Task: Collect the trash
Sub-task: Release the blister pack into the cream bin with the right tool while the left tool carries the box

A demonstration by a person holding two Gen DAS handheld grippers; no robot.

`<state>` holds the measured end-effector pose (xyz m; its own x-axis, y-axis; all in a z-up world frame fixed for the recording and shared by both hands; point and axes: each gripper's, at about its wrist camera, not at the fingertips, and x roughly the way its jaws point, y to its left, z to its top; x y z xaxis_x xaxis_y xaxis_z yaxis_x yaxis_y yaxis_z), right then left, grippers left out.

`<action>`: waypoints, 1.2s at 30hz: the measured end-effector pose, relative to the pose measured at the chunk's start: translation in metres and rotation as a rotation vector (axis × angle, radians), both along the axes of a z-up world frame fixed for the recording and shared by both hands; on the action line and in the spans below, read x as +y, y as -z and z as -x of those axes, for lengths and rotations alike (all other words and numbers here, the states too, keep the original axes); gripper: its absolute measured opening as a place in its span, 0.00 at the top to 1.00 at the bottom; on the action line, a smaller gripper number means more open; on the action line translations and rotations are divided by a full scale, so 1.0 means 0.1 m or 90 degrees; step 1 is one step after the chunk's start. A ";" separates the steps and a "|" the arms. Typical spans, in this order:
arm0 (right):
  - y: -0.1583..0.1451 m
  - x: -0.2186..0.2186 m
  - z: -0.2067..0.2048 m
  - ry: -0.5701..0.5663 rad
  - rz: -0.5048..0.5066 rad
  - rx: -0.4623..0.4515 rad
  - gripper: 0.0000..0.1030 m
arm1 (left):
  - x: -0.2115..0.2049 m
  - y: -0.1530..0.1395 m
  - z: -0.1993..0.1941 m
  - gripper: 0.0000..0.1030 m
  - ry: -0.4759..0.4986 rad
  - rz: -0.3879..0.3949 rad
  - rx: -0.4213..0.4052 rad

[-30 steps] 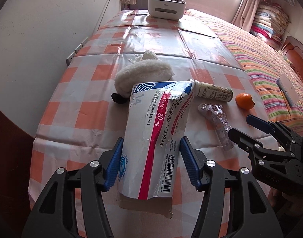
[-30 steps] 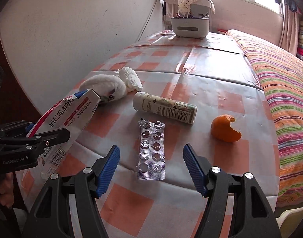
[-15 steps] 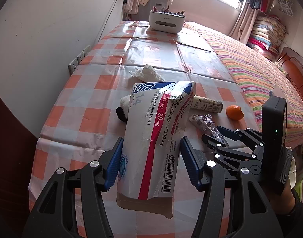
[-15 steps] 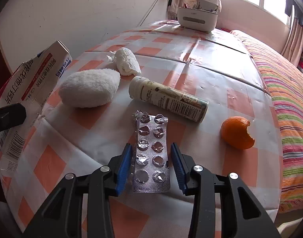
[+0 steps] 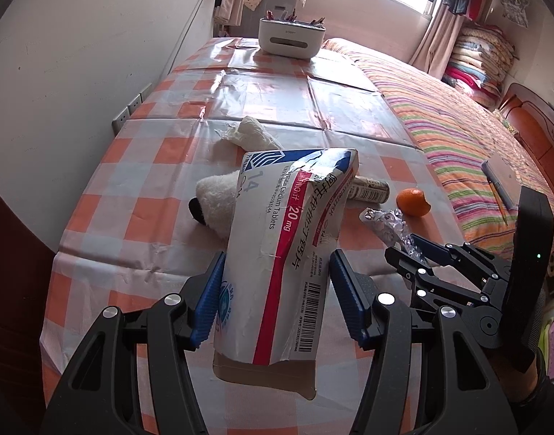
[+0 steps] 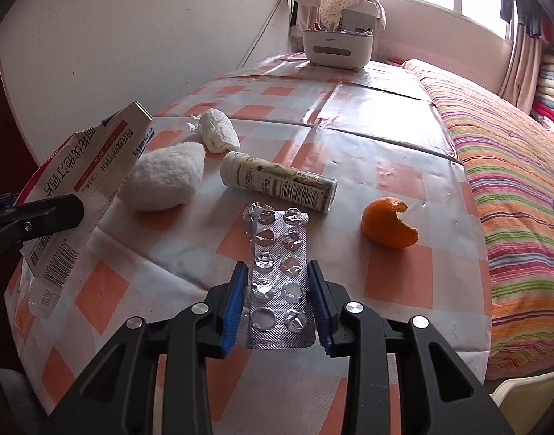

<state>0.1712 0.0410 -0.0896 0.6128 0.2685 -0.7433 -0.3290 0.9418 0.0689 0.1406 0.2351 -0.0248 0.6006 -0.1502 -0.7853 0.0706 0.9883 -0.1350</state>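
Note:
My left gripper [image 5: 275,297] is shut on a crushed white and red tablet box [image 5: 288,239], held above the table's near edge; the box also shows at the left of the right wrist view [image 6: 85,177]. My right gripper [image 6: 277,308] is shut on an empty silver blister pack [image 6: 277,268], lifted a little above the checked tablecloth [image 6: 349,137]; the pack also shows in the left wrist view [image 5: 387,223]. On the cloth lie a crumpled tissue [image 6: 219,136], a white tube bottle [image 6: 280,181] and an orange peel [image 6: 389,228].
A white fluffy soft toy [image 6: 164,181] lies left of the bottle. A white organizer box [image 6: 337,49] stands at the table's far end. A bed with a striped cover [image 6: 509,166] runs along the right side. A wall [image 5: 77,72] borders the left.
My right gripper closed on the blister pack and raised it off the cloth. My left gripper drew back and up with the box.

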 end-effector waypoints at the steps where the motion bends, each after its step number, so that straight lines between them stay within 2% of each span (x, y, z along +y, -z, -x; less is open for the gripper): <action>1: -0.03 -0.04 0.04 0.005 -0.003 -0.004 0.68 | -0.03 0.00 0.00 0.45 0.004 0.000 -0.001; 7: -0.25 -0.30 0.28 0.036 -0.004 -0.060 0.68 | -0.27 -0.05 0.03 0.45 0.037 0.001 -0.012; 17: -0.38 -0.84 0.61 0.110 -0.038 -0.090 0.68 | -0.80 -0.13 0.13 0.45 0.109 0.007 -0.037; 24: -0.41 -1.22 0.84 0.171 -0.071 -0.101 0.68 | -1.10 -0.14 0.19 0.45 0.148 0.008 -0.044; 36: -0.39 -1.85 1.37 0.315 -0.110 -0.145 0.68 | -1.44 -0.10 0.27 0.45 0.200 -0.005 -0.045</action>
